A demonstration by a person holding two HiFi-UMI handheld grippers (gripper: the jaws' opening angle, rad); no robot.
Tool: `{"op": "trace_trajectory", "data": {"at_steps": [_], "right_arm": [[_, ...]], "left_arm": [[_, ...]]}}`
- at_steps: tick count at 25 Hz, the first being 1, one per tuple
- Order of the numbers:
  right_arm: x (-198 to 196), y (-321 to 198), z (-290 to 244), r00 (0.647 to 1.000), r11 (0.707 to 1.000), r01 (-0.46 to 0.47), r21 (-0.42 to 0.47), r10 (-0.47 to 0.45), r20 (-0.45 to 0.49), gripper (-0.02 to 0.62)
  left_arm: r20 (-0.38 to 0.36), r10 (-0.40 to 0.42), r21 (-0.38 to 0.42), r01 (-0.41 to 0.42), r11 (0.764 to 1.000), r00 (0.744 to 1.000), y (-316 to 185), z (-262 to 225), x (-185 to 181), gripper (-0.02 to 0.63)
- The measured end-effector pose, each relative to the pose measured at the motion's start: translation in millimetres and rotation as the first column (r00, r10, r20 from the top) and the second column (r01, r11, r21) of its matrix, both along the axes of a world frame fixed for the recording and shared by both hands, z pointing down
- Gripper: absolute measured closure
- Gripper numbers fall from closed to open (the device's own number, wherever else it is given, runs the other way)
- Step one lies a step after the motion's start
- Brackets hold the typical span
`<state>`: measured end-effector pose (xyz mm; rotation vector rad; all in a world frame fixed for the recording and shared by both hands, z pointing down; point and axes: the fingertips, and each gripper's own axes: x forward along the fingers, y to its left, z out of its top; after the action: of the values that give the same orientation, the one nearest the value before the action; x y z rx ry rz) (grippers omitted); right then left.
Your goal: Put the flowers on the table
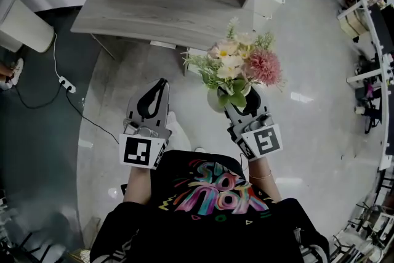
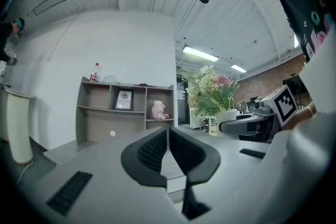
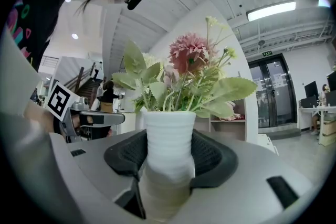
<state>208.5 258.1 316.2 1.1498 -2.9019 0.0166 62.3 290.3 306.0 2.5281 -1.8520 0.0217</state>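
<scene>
Head view: right gripper (image 1: 239, 101) carries the white ribbed vase (image 1: 215, 100) with the pink-and-cream flower bunch (image 1: 237, 64), at 1 o'clock from frame centre, over the pale floor (image 1: 308, 132). Grey wood-grain table (image 1: 141, 9) sits at 11 o'clock, well apart, so not delivered yet. Left gripper (image 1: 161, 86) is at 9 o'clock of the vase.

Left gripper view: jaws together, nothing between. Looks idle; one gripper is enough for this load.

Right gripper view: jaws wide, black pads (image 3: 210, 157) clamped on the vase body. Vase upright, held below the flowers, likely so nothing gets crushed.
</scene>
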Motion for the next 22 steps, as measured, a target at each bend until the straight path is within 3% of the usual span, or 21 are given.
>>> {"op": "trace_trajectory", "data": {"at_steps": [13, 22], "right_arm": [[-109, -146, 8, 0.993, 0.993, -0.119, -0.012, 0.118, -0.016, 0.336], [-116, -150, 10, 0.988, 0.988, -0.153, -0.032, 0.153, -0.012, 0.336]], "left_arm": [[0.002, 0.054, -0.015, -0.054, 0.998, 0.999, -147, 18, -135, 0.571], [-0.016, 0.066, -0.059, -0.067, 0.996, 0.998, -152, 29, -155, 0.571]]}}
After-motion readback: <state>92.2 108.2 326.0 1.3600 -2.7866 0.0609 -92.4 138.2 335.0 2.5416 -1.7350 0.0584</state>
